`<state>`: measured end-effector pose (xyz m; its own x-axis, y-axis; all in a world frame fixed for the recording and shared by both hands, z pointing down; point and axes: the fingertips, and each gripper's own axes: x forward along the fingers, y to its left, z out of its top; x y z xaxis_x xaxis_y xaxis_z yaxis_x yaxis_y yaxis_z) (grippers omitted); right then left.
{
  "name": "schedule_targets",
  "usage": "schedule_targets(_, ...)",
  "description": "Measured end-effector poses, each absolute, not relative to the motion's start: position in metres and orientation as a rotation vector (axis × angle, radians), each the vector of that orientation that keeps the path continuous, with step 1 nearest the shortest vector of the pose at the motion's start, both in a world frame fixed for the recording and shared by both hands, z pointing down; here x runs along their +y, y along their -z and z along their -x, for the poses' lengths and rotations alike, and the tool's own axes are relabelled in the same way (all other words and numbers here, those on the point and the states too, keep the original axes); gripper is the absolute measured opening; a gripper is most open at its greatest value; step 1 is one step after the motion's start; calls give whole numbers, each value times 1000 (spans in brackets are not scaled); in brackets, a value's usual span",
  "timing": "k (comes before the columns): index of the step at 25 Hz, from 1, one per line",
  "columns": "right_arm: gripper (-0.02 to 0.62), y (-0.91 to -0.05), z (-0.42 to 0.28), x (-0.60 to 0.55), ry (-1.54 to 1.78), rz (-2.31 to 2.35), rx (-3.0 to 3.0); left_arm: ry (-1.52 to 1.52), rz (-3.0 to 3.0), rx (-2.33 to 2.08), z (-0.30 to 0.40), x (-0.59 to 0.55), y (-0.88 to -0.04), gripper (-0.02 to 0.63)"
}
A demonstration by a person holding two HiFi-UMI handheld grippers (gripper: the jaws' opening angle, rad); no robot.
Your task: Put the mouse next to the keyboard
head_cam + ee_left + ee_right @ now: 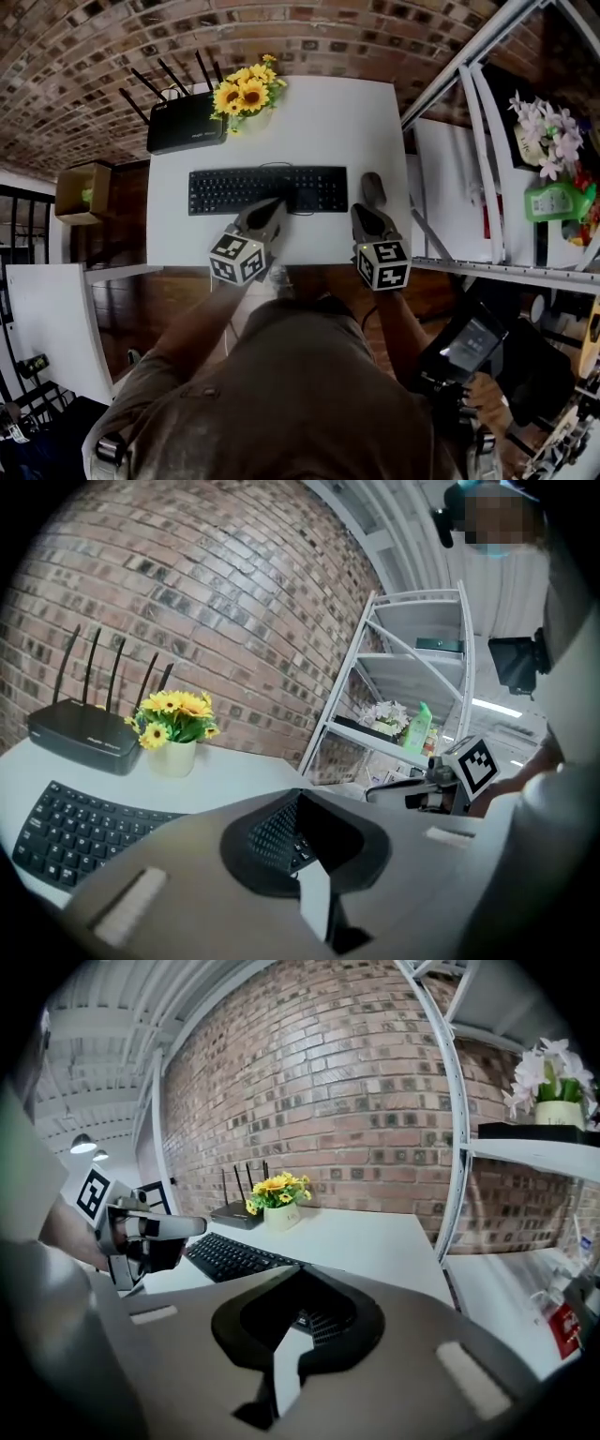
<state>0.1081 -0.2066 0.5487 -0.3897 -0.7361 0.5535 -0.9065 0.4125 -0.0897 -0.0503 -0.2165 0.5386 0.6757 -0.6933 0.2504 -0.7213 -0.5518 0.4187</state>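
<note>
On white table (375,112): black keyboard (267,189). Left gripper (277,203) over keyboard's front edge, jaws together, empty. Right gripper (364,212) near keyboard's right front corner, jaws closed, empty. Mouse (373,187) just beside keyboard's right end.

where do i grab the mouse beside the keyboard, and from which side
Probably grip the mouse across its two long sides, mid-body, coming down from above with the right tongs. It lies flat with its long axis pointing away from you, so its narrow width suits them. The keyboard sits close on its left, so lower carefully there.
</note>
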Motion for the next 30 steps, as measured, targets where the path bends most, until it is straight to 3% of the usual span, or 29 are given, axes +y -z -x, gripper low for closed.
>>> schedule_targets(18, 14, -497, -130, -63, -468, -1264, -2516, 81, -2362, -1283, 7, -60, -492, -6)
schedule_targets(30, 14, -472, -127, -16, -450, -1314, -2532, 82, -2435, -1222, 1, -19, -464, -6)
